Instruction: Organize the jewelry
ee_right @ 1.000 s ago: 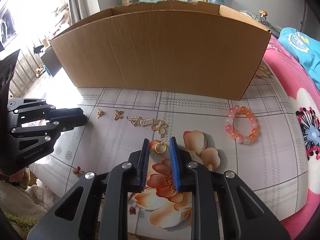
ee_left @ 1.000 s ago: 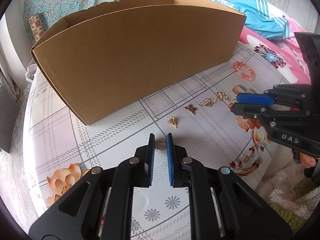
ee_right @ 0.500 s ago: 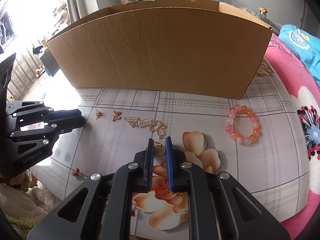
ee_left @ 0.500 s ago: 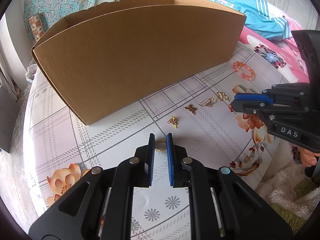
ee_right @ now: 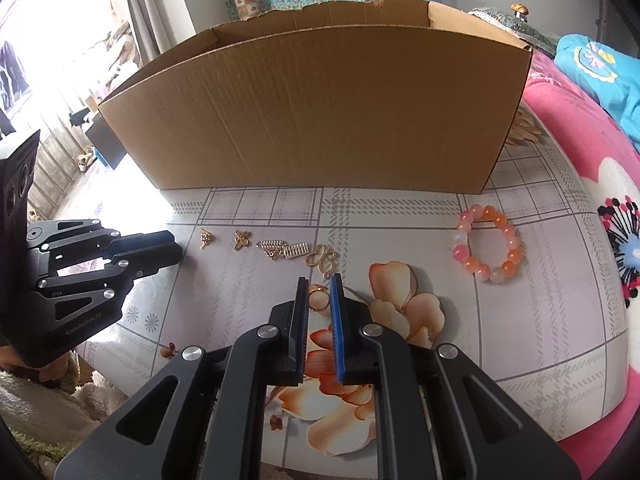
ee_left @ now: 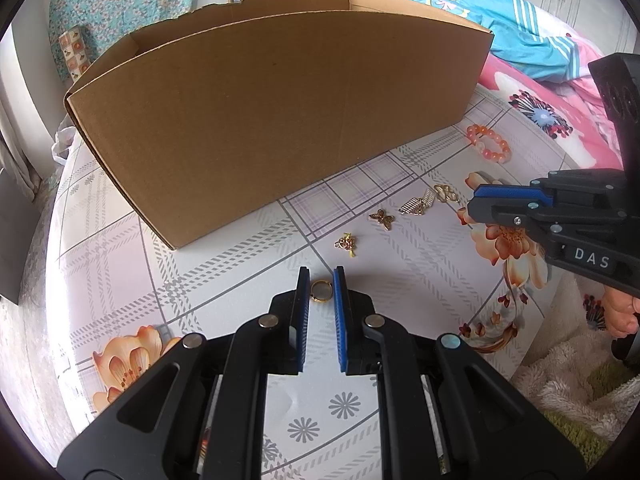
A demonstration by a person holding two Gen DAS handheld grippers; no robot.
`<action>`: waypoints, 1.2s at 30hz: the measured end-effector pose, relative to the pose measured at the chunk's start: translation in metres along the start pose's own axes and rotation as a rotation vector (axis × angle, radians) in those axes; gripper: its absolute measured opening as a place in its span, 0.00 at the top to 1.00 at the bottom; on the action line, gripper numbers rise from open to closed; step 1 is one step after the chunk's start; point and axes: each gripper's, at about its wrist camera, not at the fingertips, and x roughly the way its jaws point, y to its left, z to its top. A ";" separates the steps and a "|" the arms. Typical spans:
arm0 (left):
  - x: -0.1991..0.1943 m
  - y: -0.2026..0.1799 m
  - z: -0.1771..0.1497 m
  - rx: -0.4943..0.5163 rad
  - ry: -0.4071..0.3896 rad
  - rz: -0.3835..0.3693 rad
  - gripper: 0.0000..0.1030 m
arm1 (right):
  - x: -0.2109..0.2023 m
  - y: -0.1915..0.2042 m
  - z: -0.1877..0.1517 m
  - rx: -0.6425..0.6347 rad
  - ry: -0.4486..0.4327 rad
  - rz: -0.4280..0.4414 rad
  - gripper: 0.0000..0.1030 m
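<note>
Two gold rings are held just above the flowered tablecloth. My left gripper [ee_left: 321, 276] is shut on one gold ring [ee_left: 321, 292], which sits between its blue pads. My right gripper [ee_right: 319, 282] is shut on the other gold ring [ee_right: 319, 300], over an orange flower print. Between the grippers lies a row of gold pieces: a flower charm [ee_right: 206, 237], a butterfly charm [ee_right: 241, 239], comb-like pieces [ee_right: 284, 249] and a knot pendant [ee_right: 321, 260]. An orange and pink bead bracelet [ee_right: 486, 248] lies further right. Behind them stands an open cardboard box [ee_right: 320, 120].
The box wall [ee_left: 280, 120] is tall and spans most of the table's far side. The table edge [ee_left: 532, 312] drops to a shaggy rug on the near side. A pink blanket [ee_right: 592, 152] and blue clothing lie to the right.
My right gripper's jaws have closed around the gold ring that lay between them. The left gripper and its ring have stayed where they were.
</note>
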 end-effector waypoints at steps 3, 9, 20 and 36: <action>0.000 0.000 0.000 -0.005 -0.002 -0.002 0.90 | -0.004 -0.002 -0.001 0.006 -0.006 0.003 0.90; -0.001 0.002 -0.001 -0.019 -0.007 -0.008 0.90 | -0.006 0.000 -0.005 0.006 -0.009 0.010 0.90; -0.010 0.009 -0.003 -0.054 -0.037 -0.029 1.00 | -0.009 0.004 -0.004 -0.011 -0.019 0.029 0.90; -0.011 0.004 -0.005 -0.037 -0.024 -0.060 0.77 | -0.011 0.000 -0.006 0.007 -0.027 0.052 0.90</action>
